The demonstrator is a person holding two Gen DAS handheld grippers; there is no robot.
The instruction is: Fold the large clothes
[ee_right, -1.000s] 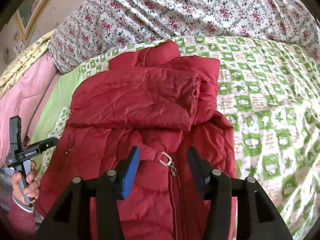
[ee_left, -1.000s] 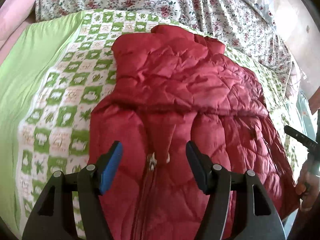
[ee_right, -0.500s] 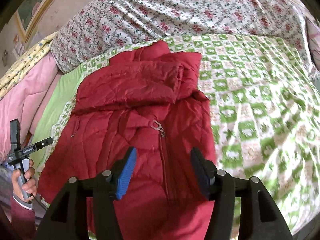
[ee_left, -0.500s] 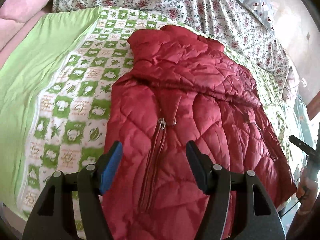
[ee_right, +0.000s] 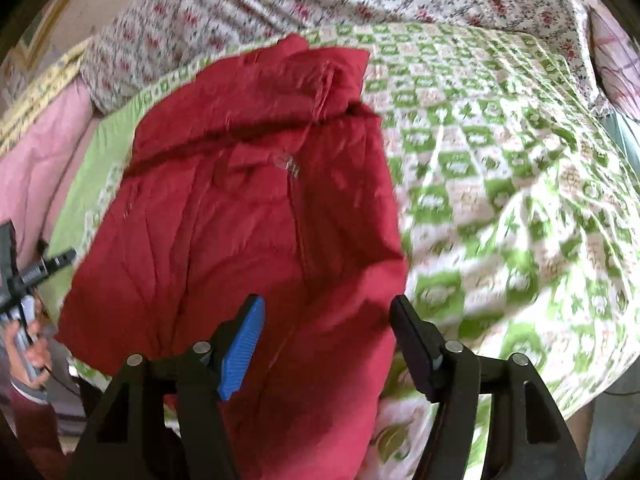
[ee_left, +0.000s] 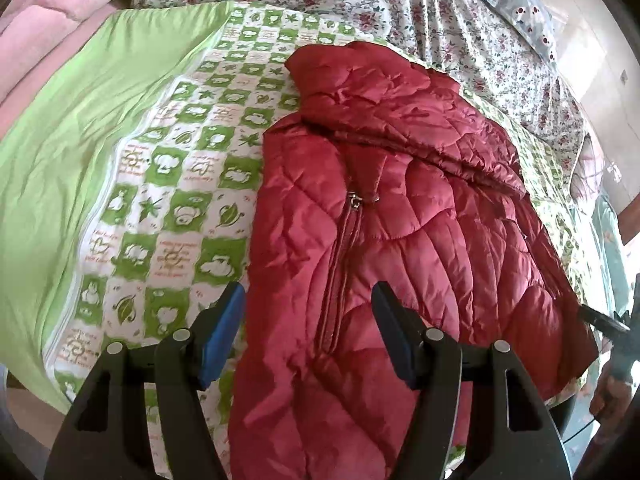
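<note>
A red quilted puffer jacket (ee_left: pixel 400 224) lies front up on the bed, zipped, with its sleeves folded across the chest near the collar. It also shows in the right wrist view (ee_right: pixel 248 216), blurred. My left gripper (ee_left: pixel 308 320) is open and empty, above the jacket's lower left part near the hem. My right gripper (ee_right: pixel 326 332) is open and empty, above the jacket's lower right part near the hem. The zipper pull (ee_left: pixel 354 200) sits below the folded sleeves. Neither gripper touches the jacket.
The jacket lies on a green and white checked bedspread (ee_left: pixel 176 208) that also shows in the right wrist view (ee_right: pixel 500 184). A floral quilt (ee_left: pixel 360 4) is piled at the far side. Pink bedding (ee_left: pixel 44 28) lies at the left. The bed's near edge is just below the hem.
Both grippers have pulled back from the jacket's chest toward its hem and the bed's near edge. Both stayed open. The jacket has not moved.
</note>
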